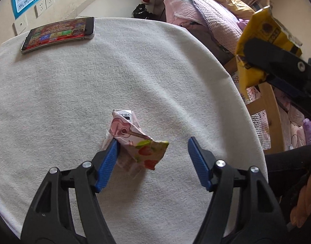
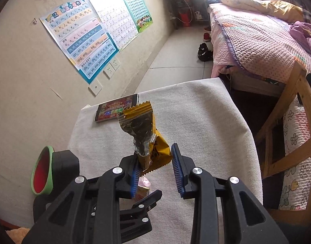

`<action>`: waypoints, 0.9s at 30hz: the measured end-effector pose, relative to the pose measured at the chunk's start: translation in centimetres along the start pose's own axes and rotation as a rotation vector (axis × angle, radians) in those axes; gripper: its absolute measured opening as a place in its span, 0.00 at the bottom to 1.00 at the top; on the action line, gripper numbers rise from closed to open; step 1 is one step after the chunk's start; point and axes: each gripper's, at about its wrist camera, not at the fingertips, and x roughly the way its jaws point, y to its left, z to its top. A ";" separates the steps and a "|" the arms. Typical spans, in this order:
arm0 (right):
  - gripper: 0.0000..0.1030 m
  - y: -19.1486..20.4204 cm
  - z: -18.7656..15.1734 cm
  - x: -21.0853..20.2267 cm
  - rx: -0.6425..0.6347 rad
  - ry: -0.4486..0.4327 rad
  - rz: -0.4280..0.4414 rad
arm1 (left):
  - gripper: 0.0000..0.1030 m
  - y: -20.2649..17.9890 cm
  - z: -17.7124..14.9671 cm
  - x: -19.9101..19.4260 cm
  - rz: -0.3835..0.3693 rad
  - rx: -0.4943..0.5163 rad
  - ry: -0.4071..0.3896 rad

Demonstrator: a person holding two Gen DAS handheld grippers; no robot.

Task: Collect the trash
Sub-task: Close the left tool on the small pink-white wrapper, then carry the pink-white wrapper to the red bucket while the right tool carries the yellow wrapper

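Left wrist view: a crumpled pink juice carton printed with strawberries and a guitar (image 1: 135,142) is seen lying on the white cloth-covered tabletop (image 1: 74,101), not yet lifted. The left tongs (image 1: 152,162) are held about half open around it; one blue pad touches the carton's side and the other stands clear, so no grip is made. At the upper right, a torn yellow foil snack wrapper (image 1: 257,46) is clamped in the right tongs (image 1: 263,69) and raised above the tabletop's edge. In the right wrist view the same wrapper (image 2: 147,140) is seen pinched between narrow tongs (image 2: 155,168). One piece is judged collected and one pending. A smartphone with a lit screen (image 1: 57,34) is left at the far corner. No trash bin can be identified.
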 end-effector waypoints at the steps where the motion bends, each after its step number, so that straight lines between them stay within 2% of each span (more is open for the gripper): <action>1: 0.29 0.1 0.0 0.1 -0.002 0.001 -0.002 | 0.46 -0.1 0.0 0.0 0.003 0.007 0.001; 2: 0.29 0.1 0.0 0.2 -0.004 0.003 -0.005 | 0.43 0.1 -0.1 0.0 0.003 0.009 0.003; 8: 0.29 0.3 -0.2 0.7 -0.011 0.012 -0.017 | 0.38 1.6 -1.0 -1.4 -0.026 -0.034 -0.035; 15: 0.29 0.8 -0.5 1.1 -0.033 0.026 -0.028 | 0.38 4.2 -1.4 -5.1 -0.026 -0.121 -0.113; 21: 0.29 1.5 -0.7 1.6 -0.060 0.041 -0.033 | 0.38 5.5 -2.0 -8.0 -0.018 -0.144 -0.173; 27: 0.29 2.7 -1.4 2.3 -0.116 0.060 -0.041 | 0.38 7.8 -3.2 -11.1 0.022 -0.164 -0.239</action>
